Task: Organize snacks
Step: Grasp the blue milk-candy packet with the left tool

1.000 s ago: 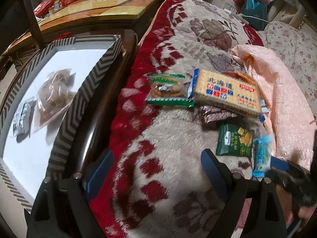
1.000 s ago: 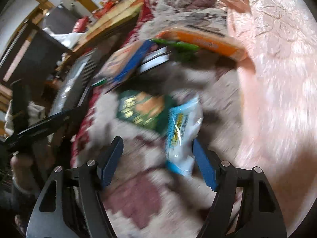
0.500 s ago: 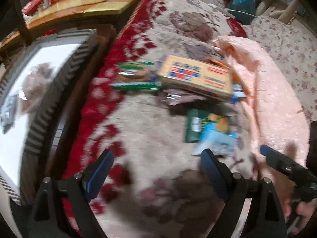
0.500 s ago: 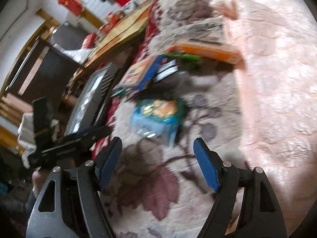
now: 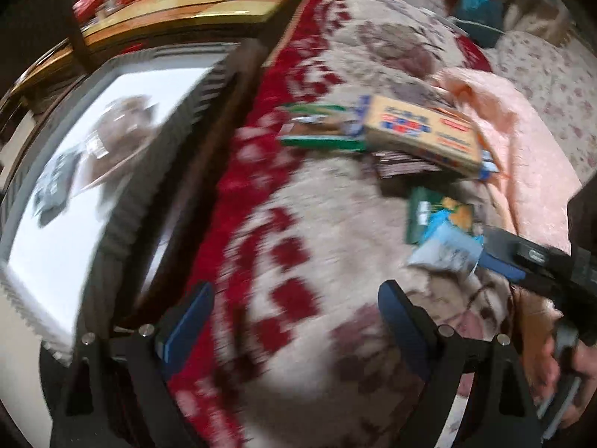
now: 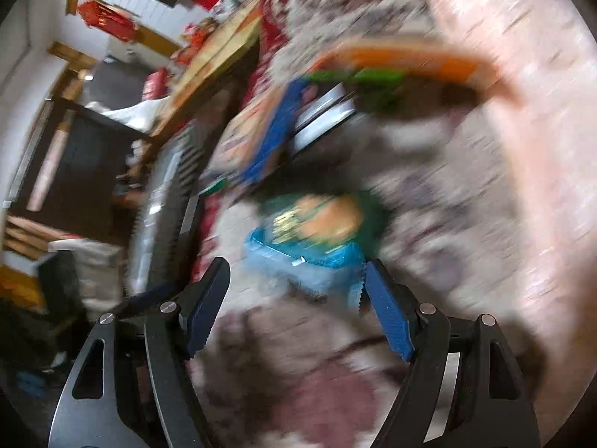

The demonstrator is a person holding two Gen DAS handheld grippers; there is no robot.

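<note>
My left tongs (image 5: 294,321) gape empty over the blanket (image 5: 335,261), lower centre; my right tongs (image 6: 294,298) stand wide around nothing, the light-blue snack packet (image 6: 309,261) just beyond their tips, mid-frame.

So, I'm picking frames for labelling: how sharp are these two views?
Left wrist: motion-smeared, yet the yellow cracker box and the tray stay recognisable. Right wrist: heavier smear, the blue snack packet is a blur; only the tongs look crisp.
</note>
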